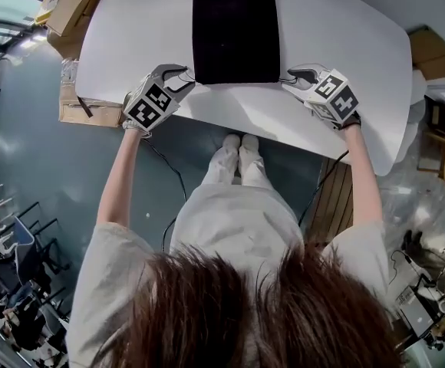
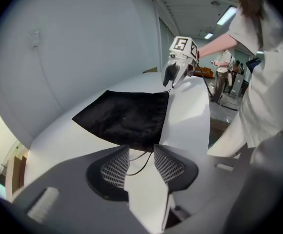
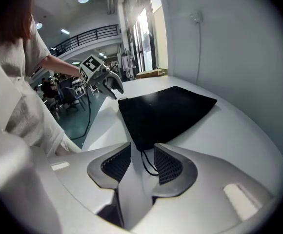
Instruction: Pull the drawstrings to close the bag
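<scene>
A flat black drawstring bag lies on the white table, its mouth toward the near edge. My left gripper stands at the bag's near left corner. In the left gripper view its jaws are apart, and a thin black drawstring loop lies loose between the pads. At the near right corner is my right gripper, also open, with the other drawstring loop slack between its pads. Neither string is pinched. The bag shows no gathering at its mouth.
The table's near edge runs just below both grippers, with the person's legs under it. Cardboard boxes stand on the floor at the left, another by the table's left corner. More boxes sit at the right.
</scene>
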Available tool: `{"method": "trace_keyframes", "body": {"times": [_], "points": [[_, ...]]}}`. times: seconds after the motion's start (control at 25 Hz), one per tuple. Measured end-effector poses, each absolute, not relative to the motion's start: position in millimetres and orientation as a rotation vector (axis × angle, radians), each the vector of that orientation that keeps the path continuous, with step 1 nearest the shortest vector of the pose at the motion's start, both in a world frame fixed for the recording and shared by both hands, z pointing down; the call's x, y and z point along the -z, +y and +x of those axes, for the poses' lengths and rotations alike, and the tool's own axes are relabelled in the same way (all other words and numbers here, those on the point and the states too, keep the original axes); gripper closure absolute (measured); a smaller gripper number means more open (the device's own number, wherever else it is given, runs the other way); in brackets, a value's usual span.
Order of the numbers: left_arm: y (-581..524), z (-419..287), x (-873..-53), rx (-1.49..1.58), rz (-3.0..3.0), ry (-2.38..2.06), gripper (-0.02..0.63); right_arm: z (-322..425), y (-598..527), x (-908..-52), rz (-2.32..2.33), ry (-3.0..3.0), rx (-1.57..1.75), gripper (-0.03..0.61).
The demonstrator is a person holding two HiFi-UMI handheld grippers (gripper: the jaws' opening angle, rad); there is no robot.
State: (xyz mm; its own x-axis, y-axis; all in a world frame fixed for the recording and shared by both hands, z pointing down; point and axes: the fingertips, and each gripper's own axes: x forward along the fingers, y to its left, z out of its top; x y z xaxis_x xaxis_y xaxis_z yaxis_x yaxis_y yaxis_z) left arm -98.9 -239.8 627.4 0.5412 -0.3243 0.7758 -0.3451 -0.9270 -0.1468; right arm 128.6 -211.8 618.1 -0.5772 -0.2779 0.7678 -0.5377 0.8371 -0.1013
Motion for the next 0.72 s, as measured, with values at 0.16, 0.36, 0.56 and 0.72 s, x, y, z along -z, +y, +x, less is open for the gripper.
{"method": "trace_keyframes", "body": {"times": [0.16,0.36,0.56,0.72], "points": [[-238.0,-96.1,-640.5,-1.505,2.755,-0.458,0.447,127.8,-208.2,-628.6,0.533,-2.156,-0.394,0.408],[-235.8,-95.0,-651.5,-1.656,2.766,-0.29,0.433,130.1,-207.6,-638.2,0.492,-2.108,-0.366,0.394],[-235.2,-105.6,-666.5,-1.875,2.72,-0.111,0.436,132.4,-206.5,-648.1,0.442,-2.06,-0.351,0.388],[-235.2,-106.2,-668.7,-1.866,2.661,-0.063,0.444,131.7,-205.7,-654.3,0.409,-2.03,-0.351,0.388]]}}
